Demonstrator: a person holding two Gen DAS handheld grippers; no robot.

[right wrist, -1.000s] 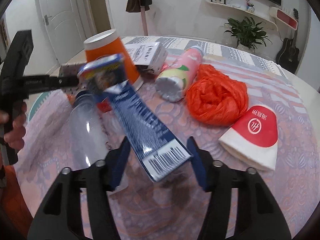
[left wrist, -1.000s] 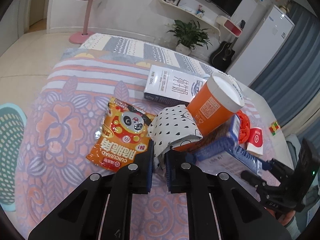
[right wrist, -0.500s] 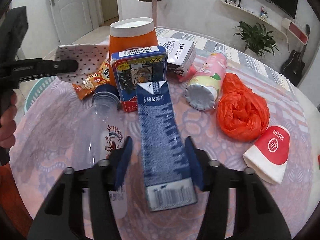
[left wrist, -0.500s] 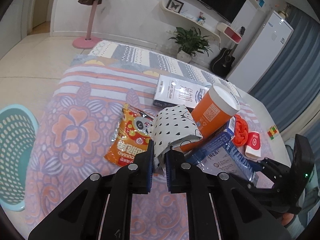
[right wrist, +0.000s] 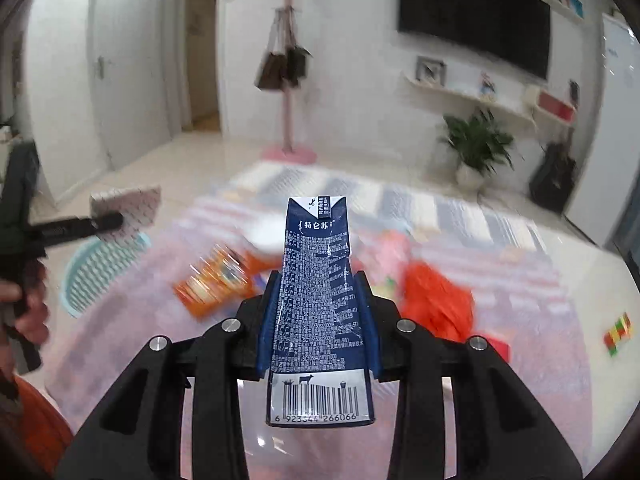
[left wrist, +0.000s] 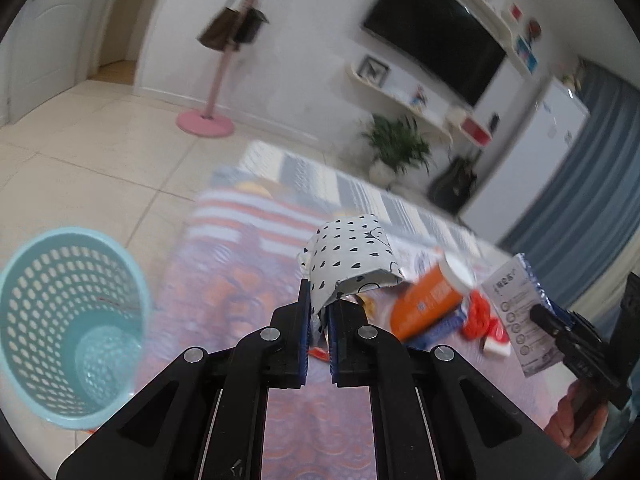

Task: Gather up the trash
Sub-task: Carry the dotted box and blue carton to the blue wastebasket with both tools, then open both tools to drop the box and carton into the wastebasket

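My left gripper (left wrist: pixel 318 312) is shut on a crushed white paper cup with black hearts (left wrist: pixel 348 260) and holds it above the table's left part. It also shows in the right wrist view (right wrist: pixel 126 210). My right gripper (right wrist: pixel 318 316) is shut on a dark blue milk carton (right wrist: pixel 316 308), lifted off the table; the carton shows in the left wrist view (left wrist: pixel 516 312). A light blue perforated waste basket (left wrist: pixel 68 320) stands on the floor left of the table, and shows in the right wrist view (right wrist: pixel 100 268).
On the floral tablecloth (left wrist: pixel 224 292) lie an orange cup (left wrist: pixel 432 304), an orange snack bag (right wrist: pixel 216 284), an orange plastic bag (right wrist: pixel 436 304) and a pink bottle (right wrist: pixel 388 248). A small colour cube (right wrist: pixel 618 332) lies at the right. A pink coat stand (left wrist: pixel 212 96) stands behind.
Both grippers have lifted their items off the table and swung left toward the basket. The carton now stands upright in the right gripper. The basket is much larger in the left view.
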